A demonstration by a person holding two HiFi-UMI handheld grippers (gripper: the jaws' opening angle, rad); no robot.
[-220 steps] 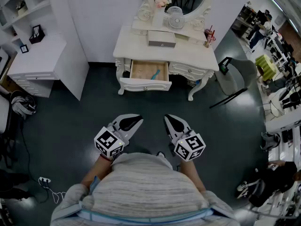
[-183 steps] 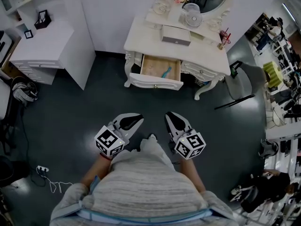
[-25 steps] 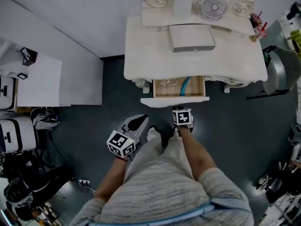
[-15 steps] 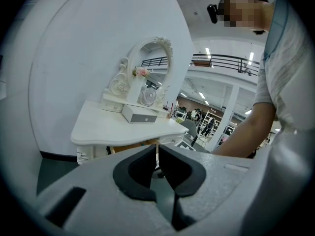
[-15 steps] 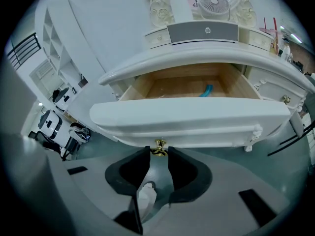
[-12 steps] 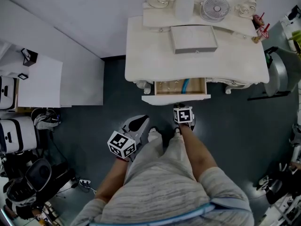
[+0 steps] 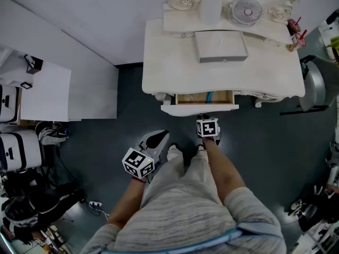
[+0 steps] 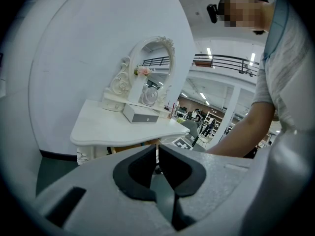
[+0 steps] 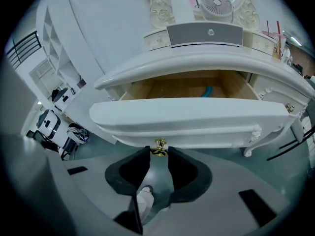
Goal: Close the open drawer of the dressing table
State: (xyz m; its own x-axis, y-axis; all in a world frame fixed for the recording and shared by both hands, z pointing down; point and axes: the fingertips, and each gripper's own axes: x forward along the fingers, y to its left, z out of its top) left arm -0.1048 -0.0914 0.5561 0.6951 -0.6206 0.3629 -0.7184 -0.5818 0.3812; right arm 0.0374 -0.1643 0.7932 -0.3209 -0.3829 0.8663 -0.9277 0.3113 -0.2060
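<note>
Most of the drawer [image 7: 199,110] interior hidden beneath the tabletop [image 7: 169,67]; blue item [image 9: 208,90] inside too small to identify

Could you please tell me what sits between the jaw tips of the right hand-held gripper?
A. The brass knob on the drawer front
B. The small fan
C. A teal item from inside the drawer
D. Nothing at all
A: in the right gripper view, the right hand-held gripper has its jaw tips either side of the brass knob on the drawer front.
</note>
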